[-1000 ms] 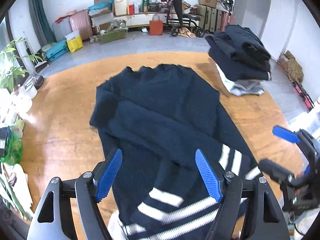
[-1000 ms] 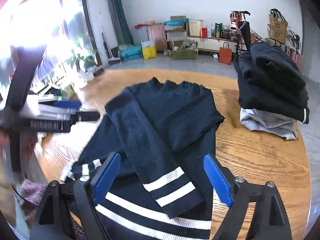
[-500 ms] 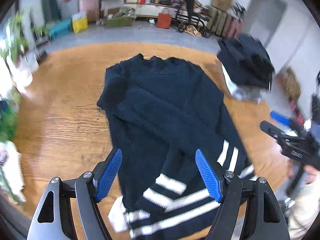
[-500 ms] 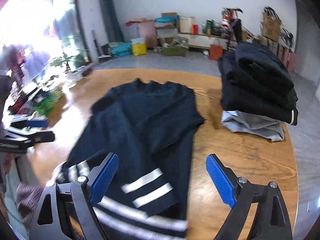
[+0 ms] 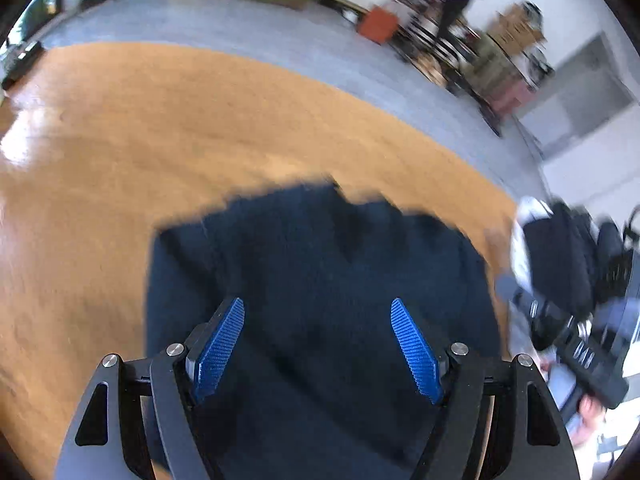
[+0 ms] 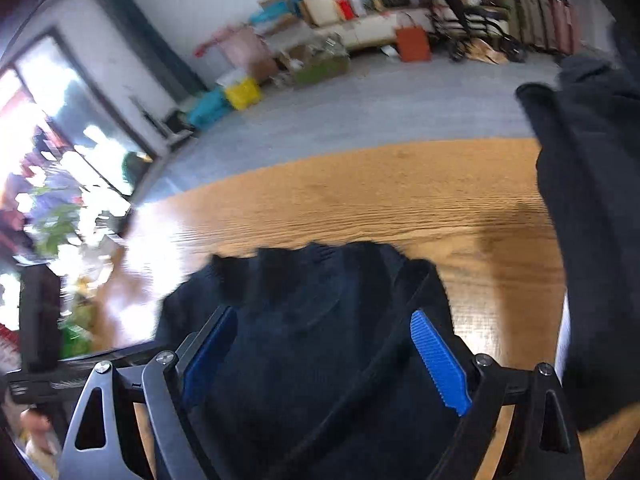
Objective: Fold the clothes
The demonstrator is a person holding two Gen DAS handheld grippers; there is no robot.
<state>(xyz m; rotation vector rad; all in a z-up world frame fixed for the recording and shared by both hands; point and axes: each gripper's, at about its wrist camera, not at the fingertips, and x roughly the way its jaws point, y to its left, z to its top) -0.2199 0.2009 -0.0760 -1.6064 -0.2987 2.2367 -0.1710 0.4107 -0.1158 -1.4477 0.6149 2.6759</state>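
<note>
A dark navy sweater (image 5: 320,280) lies flat on the round wooden table (image 5: 160,128), its collar end toward the far edge. My left gripper (image 5: 318,344) is open and empty, low over the sweater's upper body. My right gripper (image 6: 324,356) is open and empty, over the same sweater (image 6: 304,320) near its collar. The right gripper also shows at the right edge of the left wrist view (image 5: 568,344). The striped hem and cuffs are out of view. Both views are blurred.
A stack of folded dark clothes (image 6: 592,208) stands on the table at the right, close to my right gripper; it also shows in the left wrist view (image 5: 560,256). Bare table (image 6: 360,200) lies beyond the collar. Boxes and bags line the far wall (image 6: 320,40).
Both grippers have moved forward and down over the sweater toward its collar end. The striped hem and sleeve cuffs have passed out of view. Both grippers stay open.
</note>
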